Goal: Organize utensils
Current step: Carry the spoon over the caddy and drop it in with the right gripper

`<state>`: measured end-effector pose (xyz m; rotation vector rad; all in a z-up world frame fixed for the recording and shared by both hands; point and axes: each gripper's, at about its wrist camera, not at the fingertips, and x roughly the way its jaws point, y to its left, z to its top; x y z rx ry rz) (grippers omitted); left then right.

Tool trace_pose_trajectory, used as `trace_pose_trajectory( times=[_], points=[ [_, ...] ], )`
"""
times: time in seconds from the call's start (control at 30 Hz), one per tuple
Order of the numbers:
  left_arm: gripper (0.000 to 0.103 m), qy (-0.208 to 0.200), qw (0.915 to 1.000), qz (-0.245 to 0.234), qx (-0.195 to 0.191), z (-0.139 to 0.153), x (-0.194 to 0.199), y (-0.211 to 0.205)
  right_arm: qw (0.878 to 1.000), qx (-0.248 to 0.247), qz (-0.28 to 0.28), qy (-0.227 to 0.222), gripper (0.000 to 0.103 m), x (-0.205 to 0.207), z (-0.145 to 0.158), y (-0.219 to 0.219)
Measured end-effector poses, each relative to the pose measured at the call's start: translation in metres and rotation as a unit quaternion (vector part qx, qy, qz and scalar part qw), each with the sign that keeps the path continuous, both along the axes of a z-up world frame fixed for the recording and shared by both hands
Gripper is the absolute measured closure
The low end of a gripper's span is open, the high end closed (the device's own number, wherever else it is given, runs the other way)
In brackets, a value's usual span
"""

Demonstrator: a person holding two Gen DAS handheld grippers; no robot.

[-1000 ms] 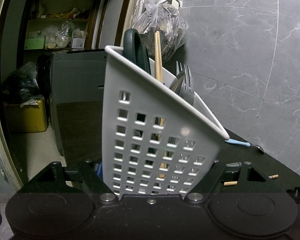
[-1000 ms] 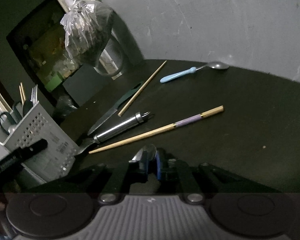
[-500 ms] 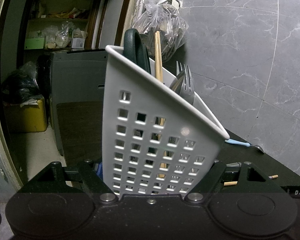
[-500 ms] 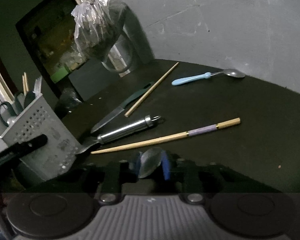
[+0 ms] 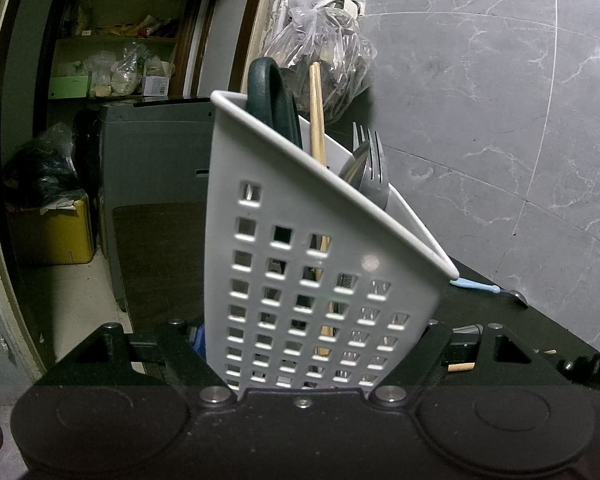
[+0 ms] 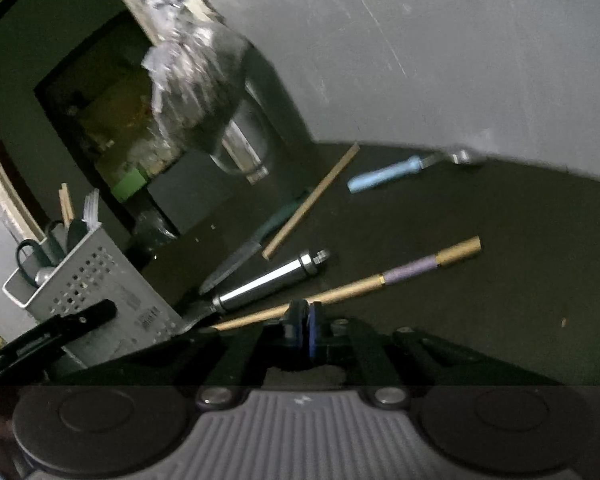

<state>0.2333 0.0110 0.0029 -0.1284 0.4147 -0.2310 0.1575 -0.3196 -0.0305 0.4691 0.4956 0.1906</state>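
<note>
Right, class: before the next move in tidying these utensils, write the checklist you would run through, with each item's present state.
1. Left gripper clamps the caddy: ok.
2. Right gripper shut: ok. Anything held in it: cannot tell.
3. Free space in the caddy beside the scissors, upright chopstick and fork: cannot tell.
4. Table cleared: not ok. The knife, blue-handled spoon, plain chopstick, banded chopstick and steel-handled tool lie loose.
5. Right wrist view sharp: not ok, blurred.
</note>
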Motion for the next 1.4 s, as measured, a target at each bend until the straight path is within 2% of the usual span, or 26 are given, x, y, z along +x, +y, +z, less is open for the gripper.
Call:
trace_pose_trajectory(
  times=[0.2,0.5,0.73,1.17,1.4],
  points=[
    [0.022,0.0,1.0,0.0,0.0,-0.001,0.0,0.0,0.996,-0.064,0.009,-0.058,0.101,-0.008,0.022,0.014],
    [0.022,0.0,1.0,0.0,-0.001,-0.001,0.0,0.0,0.982,-0.14,0.041,-0.121,0.102,-0.004,0.056,0.039],
    [0.022,0.0,1.0,0.0,0.0,0.0,0.0,0.0,0.971,-0.175,0.057,-0.155,0.102,-0.002,0.071,0.054],
    [0.022,0.0,1.0,0.0,0.0,0.0,0.0,0.0,0.956,-0.217,0.077,-0.182,0.102,-0.003,0.079,0.072],
    [0.022,0.0,1.0,0.0,0.0,0.0,0.0,0.0,0.938,-0.263,0.09,-0.209,0.102,-0.012,0.083,0.084]
  ],
)
